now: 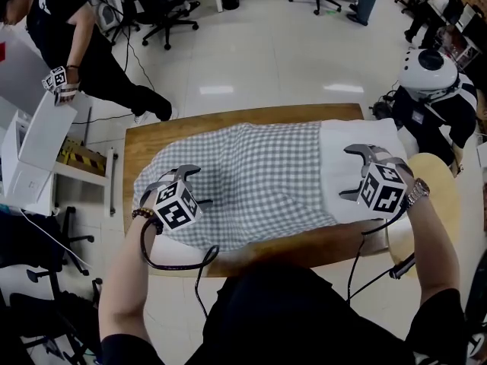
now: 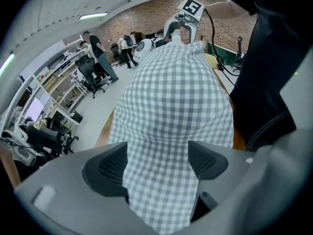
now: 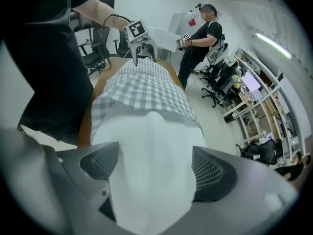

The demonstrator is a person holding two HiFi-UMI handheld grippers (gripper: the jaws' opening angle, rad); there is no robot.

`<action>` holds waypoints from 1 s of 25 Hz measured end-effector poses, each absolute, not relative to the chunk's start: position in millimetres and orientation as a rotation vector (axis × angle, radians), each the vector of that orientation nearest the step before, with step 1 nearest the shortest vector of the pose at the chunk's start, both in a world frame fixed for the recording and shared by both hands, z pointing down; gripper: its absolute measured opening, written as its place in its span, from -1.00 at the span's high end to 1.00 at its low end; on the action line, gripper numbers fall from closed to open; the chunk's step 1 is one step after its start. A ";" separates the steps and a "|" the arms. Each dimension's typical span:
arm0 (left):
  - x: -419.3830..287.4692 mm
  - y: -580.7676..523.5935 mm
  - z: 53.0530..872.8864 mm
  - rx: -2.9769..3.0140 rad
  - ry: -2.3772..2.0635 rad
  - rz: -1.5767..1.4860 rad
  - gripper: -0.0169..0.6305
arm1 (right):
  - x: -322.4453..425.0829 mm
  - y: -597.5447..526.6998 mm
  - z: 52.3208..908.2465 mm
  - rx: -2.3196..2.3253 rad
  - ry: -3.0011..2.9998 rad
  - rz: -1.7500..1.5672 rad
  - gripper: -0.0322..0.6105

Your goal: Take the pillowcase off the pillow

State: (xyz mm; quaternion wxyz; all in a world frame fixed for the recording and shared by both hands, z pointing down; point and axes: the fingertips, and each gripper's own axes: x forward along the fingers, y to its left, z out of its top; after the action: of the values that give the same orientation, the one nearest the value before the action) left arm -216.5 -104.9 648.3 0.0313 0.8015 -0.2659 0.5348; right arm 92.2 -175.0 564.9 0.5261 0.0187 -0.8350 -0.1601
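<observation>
Pillow (image 1: pixel 338 135) lies across the table (image 1: pixel 144 139). Checked case (image 1: pixel 251 181) covers most of it, w/ the white end bare on my right. My L gripper (image 1: pixel 199 185) is at the case's left end, jaws wide apart, cloth btwn them but not pinched. R gripper (image 1: pixel 347 173) is over the bare end, jaws also wide, pillow btwn, no grip

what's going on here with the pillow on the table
A person holds a gripper in each hand over a pillow lying on a wooden table. Its grey-checked pillowcase is partly off, leaving the white end bare. The left gripper has its open fingers straddling the checked end; the right gripper straddles the bare end. Neither is clamped.
</observation>
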 end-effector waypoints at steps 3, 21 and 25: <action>-205.2 -108.3 671.5 2.458 -0.738 1.684 -0.31 | 87.1 -177.9 578.2 0.022 -1.981 -0.369 -0.62; -224.9 -150.2 754.5 2.318 -0.481 1.731 -0.42 | 48.2 -228.5 608.3 -0.015 -1.939 -0.319 -0.70; -225.9 -154.7 768.6 2.288 -0.440 1.748 -0.42 | 50.2 -238.1 619.9 0.002 -1.935 -0.331 -0.70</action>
State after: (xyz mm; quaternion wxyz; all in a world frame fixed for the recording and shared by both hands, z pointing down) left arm -225.9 -154.7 768.6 0.1144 0.7804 -0.1500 0.5961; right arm 50.2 -238.1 619.9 0.5557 0.0006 -0.8195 -0.1401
